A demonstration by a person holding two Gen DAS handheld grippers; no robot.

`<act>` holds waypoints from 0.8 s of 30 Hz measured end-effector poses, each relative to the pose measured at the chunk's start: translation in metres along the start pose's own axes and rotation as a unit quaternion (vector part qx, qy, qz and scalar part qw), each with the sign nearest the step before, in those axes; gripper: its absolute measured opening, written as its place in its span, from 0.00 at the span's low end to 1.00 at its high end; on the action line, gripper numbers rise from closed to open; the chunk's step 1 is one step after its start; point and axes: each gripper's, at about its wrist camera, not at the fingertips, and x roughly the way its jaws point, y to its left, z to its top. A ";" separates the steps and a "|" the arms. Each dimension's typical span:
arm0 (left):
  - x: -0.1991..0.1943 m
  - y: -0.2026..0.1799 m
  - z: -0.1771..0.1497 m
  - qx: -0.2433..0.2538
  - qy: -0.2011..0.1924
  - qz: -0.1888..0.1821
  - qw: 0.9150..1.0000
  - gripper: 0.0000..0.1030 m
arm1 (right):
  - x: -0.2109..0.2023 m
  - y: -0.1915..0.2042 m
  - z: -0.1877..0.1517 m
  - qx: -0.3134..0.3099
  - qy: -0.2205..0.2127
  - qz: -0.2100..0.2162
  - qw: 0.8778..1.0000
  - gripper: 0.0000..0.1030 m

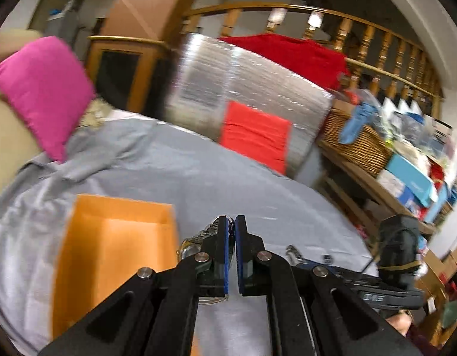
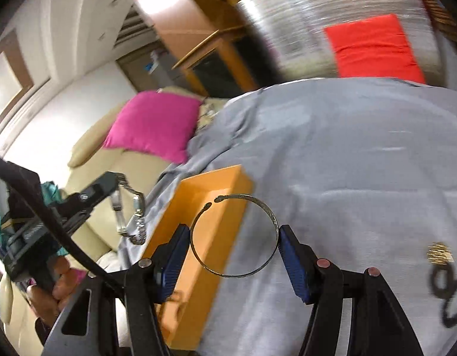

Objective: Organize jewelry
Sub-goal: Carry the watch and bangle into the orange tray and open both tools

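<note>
My left gripper point(image 1: 232, 222) is shut on a metal wristwatch point(image 1: 198, 238); its band hangs to the left of the fingers. In the right wrist view the left gripper point(image 2: 109, 182) holds that watch point(image 2: 130, 213) dangling beside the orange box point(image 2: 210, 207). The orange box point(image 1: 115, 252) is open-topped and sits on the grey cloth point(image 1: 198, 178) at the left. My right gripper point(image 2: 234, 237) is shut on a thin metal open bangle point(image 2: 255, 207), held between the blue pads above the box's right edge. The right gripper point(image 1: 400, 255) also shows at the right in the left wrist view.
A gold earring point(image 2: 439, 252) and black rings point(image 2: 448, 290) lie on the cloth at the right. A pink cushion point(image 1: 41, 89) rests on a beige sofa. A silver-wrapped bundle with a red patch point(image 1: 252, 98) stands behind the table. Shelves with baskets point(image 1: 356, 139) stand right.
</note>
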 end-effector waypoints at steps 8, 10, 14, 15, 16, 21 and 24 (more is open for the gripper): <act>0.017 0.068 -0.017 -0.061 0.054 0.056 0.995 0.04 | 0.086 0.043 0.033 0.003 0.059 0.036 0.998 0.62; 0.025 0.082 -0.027 -0.074 0.074 0.067 0.992 0.04 | 0.116 0.052 0.046 0.005 0.081 0.037 0.996 0.62; 0.048 0.106 -0.045 -0.102 0.113 0.098 0.983 0.04 | 0.168 0.064 0.059 0.012 0.117 0.037 0.992 0.62; 0.054 0.112 -0.049 -0.108 0.122 0.105 0.981 0.05 | 0.185 0.066 0.060 0.013 0.129 0.034 0.991 0.62; 0.059 0.117 -0.052 -0.114 0.132 0.114 0.978 0.05 | 0.200 0.069 0.060 0.013 0.142 0.029 0.989 0.62; 0.073 0.142 -0.068 -0.152 0.169 0.136 0.964 0.04 | 0.269 0.074 0.057 0.016 0.205 -0.002 0.979 0.62; 0.074 0.154 -0.072 -0.168 0.177 0.148 0.958 0.04 | 0.299 0.074 0.054 0.011 0.228 -0.028 0.973 0.62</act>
